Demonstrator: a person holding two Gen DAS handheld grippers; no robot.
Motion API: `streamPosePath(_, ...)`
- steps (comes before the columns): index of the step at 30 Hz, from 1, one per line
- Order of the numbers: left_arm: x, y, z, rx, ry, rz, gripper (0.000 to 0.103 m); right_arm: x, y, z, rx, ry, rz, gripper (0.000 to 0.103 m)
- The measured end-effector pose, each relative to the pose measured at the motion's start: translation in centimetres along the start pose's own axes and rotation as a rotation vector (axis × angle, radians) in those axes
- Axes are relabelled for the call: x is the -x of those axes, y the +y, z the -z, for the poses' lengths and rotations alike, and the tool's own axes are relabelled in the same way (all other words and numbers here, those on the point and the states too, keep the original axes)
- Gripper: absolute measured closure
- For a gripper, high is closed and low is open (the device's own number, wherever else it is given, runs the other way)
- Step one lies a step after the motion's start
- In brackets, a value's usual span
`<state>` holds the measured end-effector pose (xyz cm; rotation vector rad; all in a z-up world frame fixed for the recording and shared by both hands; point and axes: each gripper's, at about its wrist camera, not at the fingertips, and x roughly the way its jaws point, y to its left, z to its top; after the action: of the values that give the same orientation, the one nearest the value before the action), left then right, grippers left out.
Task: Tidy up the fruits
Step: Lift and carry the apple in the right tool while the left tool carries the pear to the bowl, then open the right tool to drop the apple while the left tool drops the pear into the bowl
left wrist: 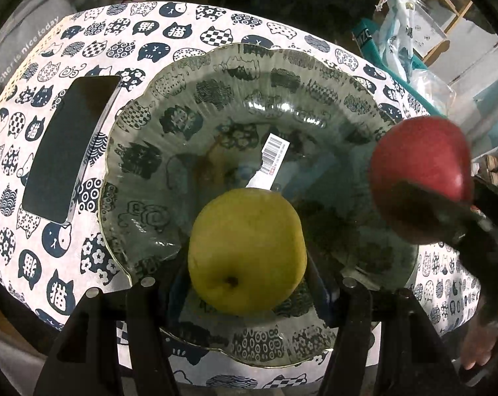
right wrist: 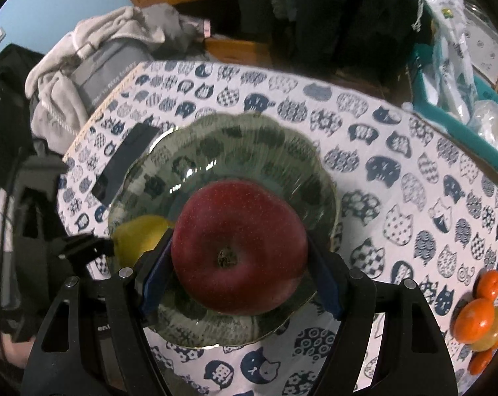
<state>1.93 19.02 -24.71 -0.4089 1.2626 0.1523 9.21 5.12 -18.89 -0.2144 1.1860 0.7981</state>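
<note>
My left gripper (left wrist: 247,257) is shut on a yellow-green apple (left wrist: 247,250) and holds it over the near part of a clear glass bowl (left wrist: 189,105). My right gripper (right wrist: 239,247) is shut on a red apple (right wrist: 239,247) above the same glass bowl (right wrist: 235,138). In the left wrist view the red apple (left wrist: 420,171) hangs over the bowl's right rim in the right gripper's fingers (left wrist: 447,217). In the right wrist view the yellow-green apple (right wrist: 140,237) shows at the bowl's left side.
The bowl stands on a round table with a cat-print cloth (left wrist: 84,49). A dark phone (left wrist: 71,148) lies left of the bowl. A barcode sticker (left wrist: 272,158) shows through the bowl's bottom. Oranges (right wrist: 476,316) and other fruit lie at the table's right edge. Clutter surrounds the table.
</note>
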Motion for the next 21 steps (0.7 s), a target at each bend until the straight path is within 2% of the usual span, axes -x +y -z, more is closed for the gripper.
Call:
streamPosePath(15,0.6,-1.2,0.5,-0.045,0.008,-0.013,0.037,-2.9,-0.2,1.5,-0.026,0.079,-0.001,0.027)
streamPosePath(21,1.2,-2.1,0.6,-0.077,-0.003,-0.019,0.037,-2.8,0.0,1.7,-0.038,0.083,-0.012,0.026)
